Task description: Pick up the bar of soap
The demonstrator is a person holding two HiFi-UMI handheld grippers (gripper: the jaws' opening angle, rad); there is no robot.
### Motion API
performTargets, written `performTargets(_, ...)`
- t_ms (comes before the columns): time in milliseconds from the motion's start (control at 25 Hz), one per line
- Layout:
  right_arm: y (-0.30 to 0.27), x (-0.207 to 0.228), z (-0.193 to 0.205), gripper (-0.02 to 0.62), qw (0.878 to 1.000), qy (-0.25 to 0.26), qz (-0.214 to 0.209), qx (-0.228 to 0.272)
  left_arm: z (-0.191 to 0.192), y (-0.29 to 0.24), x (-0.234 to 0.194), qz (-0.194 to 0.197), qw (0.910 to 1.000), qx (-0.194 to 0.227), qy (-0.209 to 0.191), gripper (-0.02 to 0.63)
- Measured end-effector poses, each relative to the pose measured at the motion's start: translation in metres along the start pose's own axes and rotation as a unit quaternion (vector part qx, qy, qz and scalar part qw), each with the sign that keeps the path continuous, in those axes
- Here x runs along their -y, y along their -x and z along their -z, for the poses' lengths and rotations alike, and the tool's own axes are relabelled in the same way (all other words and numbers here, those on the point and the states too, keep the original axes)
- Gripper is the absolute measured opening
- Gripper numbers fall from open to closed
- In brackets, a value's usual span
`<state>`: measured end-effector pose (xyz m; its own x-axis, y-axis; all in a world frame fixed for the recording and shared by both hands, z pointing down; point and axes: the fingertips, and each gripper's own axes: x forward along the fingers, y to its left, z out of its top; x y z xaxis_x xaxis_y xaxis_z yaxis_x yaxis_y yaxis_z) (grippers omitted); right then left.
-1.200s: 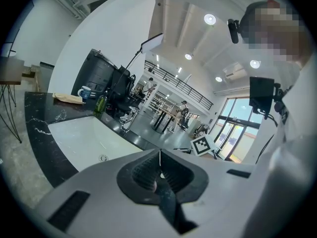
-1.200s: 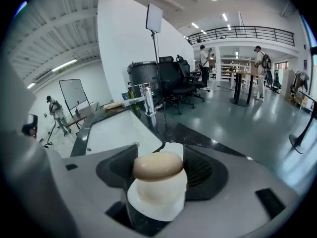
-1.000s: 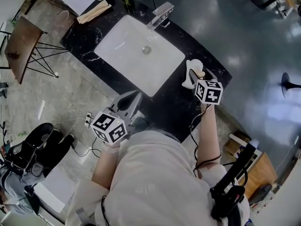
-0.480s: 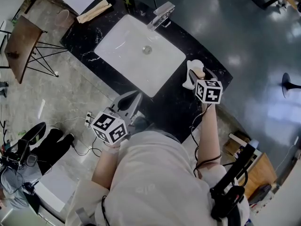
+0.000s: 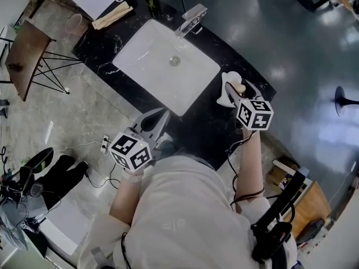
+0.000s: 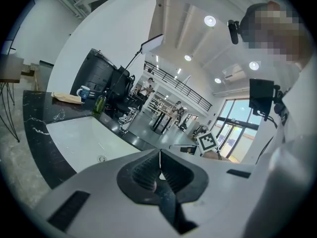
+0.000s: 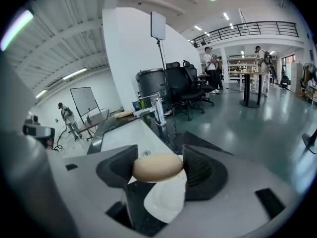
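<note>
— Where is the bar of soap [image 7: 157, 166]?

— Between the jaws of the right claw [image 7: 161, 168]; each end of the tan oval presses against a ribbed pad, so the claw is clamped on it.

— And under it?

— A white soap dish [image 7: 166, 198], directly beneath; whether the soap touches the dish, I cannot tell.

— How does it look from the head view?

— The right claw [image 5: 236, 89] reaches over the right end of the black marbled bench [image 5: 205, 125]; the soap [image 5: 239, 87] shows as a small tan spot at the claw's tip, above the dish [image 5: 226, 98]; the white sink [image 5: 151, 60] lies to the left of it, with the tap [image 5: 190, 17] at the sink's far edge.

— The other claw?

— The left claw [image 6: 159, 168] has its jaws pressed together with nothing between them; in the head view it [image 5: 152, 122] hangs at the bench's near edge, close to the person's body and well apart from the soap.
</note>
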<state>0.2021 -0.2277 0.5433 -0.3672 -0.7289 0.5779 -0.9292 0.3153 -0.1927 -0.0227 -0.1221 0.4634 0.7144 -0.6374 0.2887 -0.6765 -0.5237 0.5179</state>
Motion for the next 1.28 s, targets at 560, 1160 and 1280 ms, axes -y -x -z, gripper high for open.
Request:
performTargets(560, 0.061, -0.094, -0.064, 0.298, 0.99, 0.013, -0.096, 0.098, -0.018, 0.02, 0.025, 0.025, 0.9993, 0.022, -0.018, 0.0)
performTargets(1160, 0.107, -0.212, -0.083, 0.296, 0.962, 0.057, -0.229, 0.14, -0.03, 0.046, 0.032, 0.04, 0.9975, 0.054, -0.022, 0.0)
performTargets(1280, 0.114, -0.232, -0.083, 0.296, 0.954, 0.064, -0.256, 0.145, -0.034, 0.051, 0.033, 0.041, 0.997, 0.06, -0.024, 0.0)
